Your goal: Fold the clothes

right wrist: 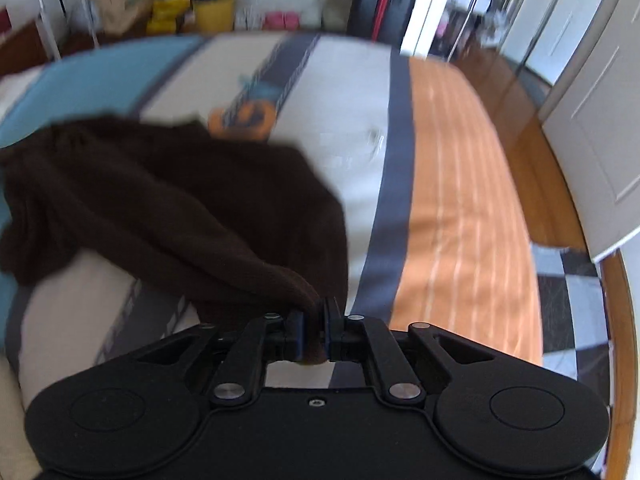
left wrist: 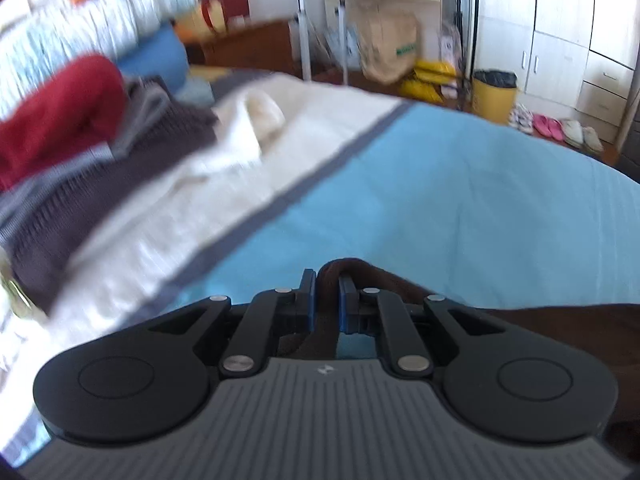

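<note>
Ok, scene: bedroom, work done on bed (right wrist: 460,168) w/ striped cover (blue / cream / grey / orange bands).
Task item: dark brown knit garment (right wrist: 168,200), prob a sweater, type not certain.
Item loc: most of it lies crumpled on the cream band of the bed in right wrist view; one end is lifted toward each claw, rest sags onto the cover.
Left claw (left wrist: 327,292): nearly closed, pinching a bunched fold of the brown knit betw the blue pads; fabric trails off to the right under the claw body.
Right claw (right wrist: 314,324): nearly closed too, gripping a twisted tip of the same garment, maybe a cuff or hem corner, can't tell which.
Other clothes: pile (left wrist: 80,140) at left of left wrist view, red, grey and cream pieces, blurred, well apart from the brown one.
Background: yellow bin (left wrist: 494,94), shoes, wardrobe on far side; not relevant.
Handling, my read: soft, limp, light-ish, stretchy knit; no stiffness, so it droops and bunches betw grips. Not fragile, not slippery.
Where to hold, my read: seams, shoulders or hem corners, spread wide and taut; current grips look bunched, so regrip nearer the corners before folding.
Stage, my read: early, garment not yet flat.
</note>
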### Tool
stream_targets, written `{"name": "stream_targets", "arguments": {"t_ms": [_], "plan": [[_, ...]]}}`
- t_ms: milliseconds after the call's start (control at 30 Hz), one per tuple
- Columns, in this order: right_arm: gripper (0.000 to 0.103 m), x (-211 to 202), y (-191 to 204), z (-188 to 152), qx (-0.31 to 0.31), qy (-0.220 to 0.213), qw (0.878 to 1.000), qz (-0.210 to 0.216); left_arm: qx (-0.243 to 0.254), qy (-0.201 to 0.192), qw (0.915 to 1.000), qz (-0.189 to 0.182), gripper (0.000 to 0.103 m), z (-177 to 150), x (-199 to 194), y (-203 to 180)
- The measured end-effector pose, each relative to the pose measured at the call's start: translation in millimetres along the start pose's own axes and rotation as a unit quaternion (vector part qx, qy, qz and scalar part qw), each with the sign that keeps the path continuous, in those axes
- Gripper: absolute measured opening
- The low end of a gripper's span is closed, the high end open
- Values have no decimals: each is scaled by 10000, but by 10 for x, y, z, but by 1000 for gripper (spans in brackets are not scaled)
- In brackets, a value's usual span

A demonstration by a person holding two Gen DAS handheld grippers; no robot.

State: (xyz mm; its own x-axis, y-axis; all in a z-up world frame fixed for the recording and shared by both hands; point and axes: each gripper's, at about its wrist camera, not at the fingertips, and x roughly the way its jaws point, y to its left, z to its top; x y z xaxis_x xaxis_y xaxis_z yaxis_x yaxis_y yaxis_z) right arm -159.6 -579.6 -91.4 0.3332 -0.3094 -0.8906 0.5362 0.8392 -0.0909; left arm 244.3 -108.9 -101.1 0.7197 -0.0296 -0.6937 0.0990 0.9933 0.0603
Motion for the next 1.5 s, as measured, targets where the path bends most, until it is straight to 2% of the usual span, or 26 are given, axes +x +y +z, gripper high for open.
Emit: {"name": "stream_targets", "arguments": {"t_ms": [100, 133, 200, 233, 300, 400, 500, 567, 600, 633, 733, 833, 933, 967, 1000, 1100, 1167, 1267, 1333, 1367, 1467, 1500], "plan": [[21, -59, 49, 29, -186, -153, 9997, -12, 145, -60, 9998, 108, 13, -29, -34, -38], [25, -133, 4, 53, -84, -293, 9994, 146, 176, -74, 9997, 150, 13, -38, -42, -43], [37, -266, -142, 95, 338, -578, 9944, 822, 93, -60, 9999, 128, 13, -39, -43, -24], [39, -321, -217, 112, 561, -700, 9891, 1172, 55, -55, 9999, 115, 13, -38, -43, -16], [46, -431, -366, 147, 1003, -938, 9728, 1865, 22, -57, 10000, 64, 13, -23, -26, -14], [46, -380, -496, 179, 1412, -924, 9639, 2059, 67, -159, 9999, -9, 14, -11, -54, -46], [47, -231, -477, 340, 1203, -824, 9721, 1838, 66, -337, 9992, -222, 19, -14, -146, -98], [47, -132, -464, 448, 1060, -757, 9770, 1688, 79, -415, 9975, -567, 27, -27, -242, -142], [48, -82, -458, 502, 988, -724, 9793, 1613, 79, -445, 9962, -746, 41, -33, -287, -162], [48, -32, -451, 555, 916, -690, 9814, 1537, 32, -417, 9944, -970, 50, -34, -315, -168], [51, 121, -472, 709, 721, -666, 9851, 1411, -105, -332, 9861, -1623, 52, -36, -396, -185], [52, 308, -560, 855, 657, -646, 9851, 1449, -172, -227, 9817, -1883, 52, -36, -397, -188], [52, 489, -624, 862, 785, -537, 9819, 1637, -212, -136, 9765, -2140, 52, -35, -406, -198], [52, 550, -645, 864, 828, -501, 9807, 1700, -47, -205, 9749, -2215, 52, -34, -464, -246], [53, 611, -666, 867, 871, -464, 9794, 1762, 51, -258, 9715, -2355, 52, -41, -519, -288], [54, 792, -730, 873, 999, -354, 9751, 1949, 243, -445, 9514, -3037, 52, -68, -665, -477], [56, 871, -734, 890, 1025, -366, 9722, 2075, 327, -354, 9362, -3481, 52, -100, -686, -670], [62, 927, -667, 930, 840, -440, 9715, 2171, 594, 36, 9243, -3771, 52, -74, -586, -1073], [63, 981, -634, 939, 708, -451, 9720, 2193, 1049, 215, 9186, -3803, 52, -5, -521, -1370], [63, 1008, -618, 943, 642, -456, 9722, 2204, 1427, 312, 9121, -3830, 52, 39, -471, -1567], [63, 1085, -603, 924, 658, -370, 9661, 2468, 2572, 503, 8813, -3933, 52, 75, -335, -2116], [33, 1111, -598, 917, 663, -341, 9639, 2556, 2893, 467, 8750, -3855, 52, 42, -322, -2271]]}}
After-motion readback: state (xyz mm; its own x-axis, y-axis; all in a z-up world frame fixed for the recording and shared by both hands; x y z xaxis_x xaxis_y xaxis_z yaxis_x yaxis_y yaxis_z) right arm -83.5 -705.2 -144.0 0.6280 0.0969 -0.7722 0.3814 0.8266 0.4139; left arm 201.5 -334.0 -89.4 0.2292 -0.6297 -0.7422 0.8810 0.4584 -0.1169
